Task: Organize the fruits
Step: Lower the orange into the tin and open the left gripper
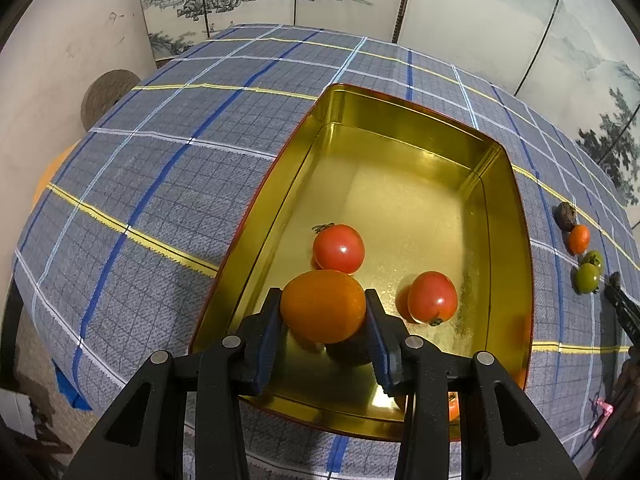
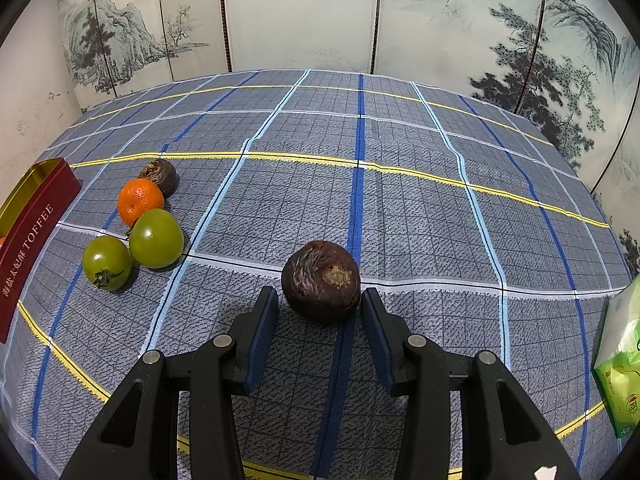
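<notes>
My left gripper [image 1: 323,298] is shut on an orange oval fruit [image 1: 322,306], held just above the floor of the gold-lined tin [image 1: 400,120]. Two red tomatoes [image 1: 338,248] [image 1: 432,298] lie in the tin beyond it. In the right wrist view a dark wrinkled passion fruit [image 2: 321,282] rests on the checked cloth between the tips of my right gripper [image 2: 319,292]. The pads flank it with a thin gap on the left, so they are not pressing. Two green tomatoes [image 2: 156,238] [image 2: 107,263], a mandarin [image 2: 140,201] and another dark fruit [image 2: 161,176] lie to the left.
The tin's red side [image 2: 32,240] reads TOFFEE at the left edge of the right wrist view. A green packet [image 2: 620,364] lies at the table's right edge. A painted folding screen [image 2: 304,12] stands behind the table. Blue tape [image 1: 70,390] marks the cloth's left corner.
</notes>
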`<state>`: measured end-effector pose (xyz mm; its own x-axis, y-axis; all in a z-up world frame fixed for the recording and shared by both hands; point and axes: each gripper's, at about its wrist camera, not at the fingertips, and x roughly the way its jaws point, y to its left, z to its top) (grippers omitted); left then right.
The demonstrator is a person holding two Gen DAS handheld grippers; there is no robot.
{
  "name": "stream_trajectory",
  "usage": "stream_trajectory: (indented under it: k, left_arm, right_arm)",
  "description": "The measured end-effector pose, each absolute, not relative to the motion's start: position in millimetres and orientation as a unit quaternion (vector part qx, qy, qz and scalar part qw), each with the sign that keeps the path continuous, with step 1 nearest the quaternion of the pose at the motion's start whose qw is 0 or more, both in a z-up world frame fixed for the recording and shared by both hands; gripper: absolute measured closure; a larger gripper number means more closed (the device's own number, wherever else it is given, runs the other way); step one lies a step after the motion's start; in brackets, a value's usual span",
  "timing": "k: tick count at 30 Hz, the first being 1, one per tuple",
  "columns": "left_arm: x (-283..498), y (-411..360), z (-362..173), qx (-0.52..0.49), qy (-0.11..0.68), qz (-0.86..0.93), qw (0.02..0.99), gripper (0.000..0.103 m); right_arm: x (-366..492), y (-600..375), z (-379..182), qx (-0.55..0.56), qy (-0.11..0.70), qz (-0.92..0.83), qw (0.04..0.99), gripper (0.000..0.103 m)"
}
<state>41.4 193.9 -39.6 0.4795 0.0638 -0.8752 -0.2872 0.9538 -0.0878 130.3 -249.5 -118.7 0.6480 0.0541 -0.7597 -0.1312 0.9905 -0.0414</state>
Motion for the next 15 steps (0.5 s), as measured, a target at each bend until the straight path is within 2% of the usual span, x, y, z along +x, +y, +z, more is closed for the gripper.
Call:
stream_trajectory:
  k: [13, 15]
  left_arm:
    - [41.3, 194.8, -39.1, -0.111, 0.499, 0.107, 0.853, 0.060]
    - [40.2, 195.6, -36.9, -0.110, 0.496, 0.111, 0.854, 0.055]
  right_arm:
    - [130.4, -250.0, -118.7, -0.047, 0.416, 0.051, 0.907, 0.063]
    - [130.3, -249.6, -118.6, -0.046, 0.416, 0.051, 0.907, 0.063]
